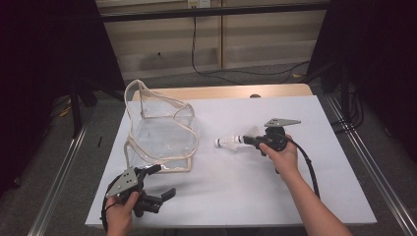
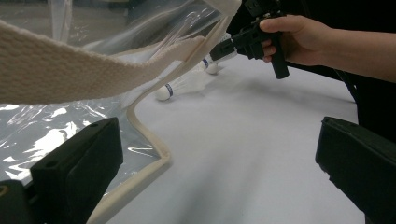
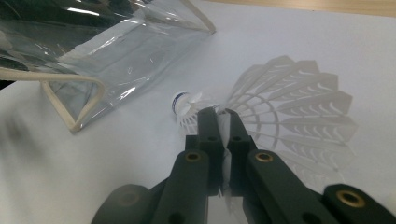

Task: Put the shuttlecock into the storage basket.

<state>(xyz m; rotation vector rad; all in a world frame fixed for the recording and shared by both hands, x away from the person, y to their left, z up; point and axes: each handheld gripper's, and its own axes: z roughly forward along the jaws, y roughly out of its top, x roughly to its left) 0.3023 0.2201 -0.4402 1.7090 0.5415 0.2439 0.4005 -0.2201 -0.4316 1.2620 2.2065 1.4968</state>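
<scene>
no brand or readable writing anywhere that i can make out, just a blue band around the cork of each shuttlecock. the right claw [image 1: 248, 141] is pinched narrow on the feather skirt of one shuttlecock [image 3: 194, 112], cork end pointing away from the claw toward the clear bag [image 1: 160, 130]. a second shuttlecock [image 3: 299, 107] lies right beside it on the white desk [image 1: 236, 196], feathers fanned out just right of the jaws in the right gripper view. the left claw [image 1: 164, 182] sits wide open with nothing between the jaws, at the near corner of the bag, well apart from both shuttlecocks. bag has cream fabric trim [image 2: 70, 70] and stands open.
</scene>
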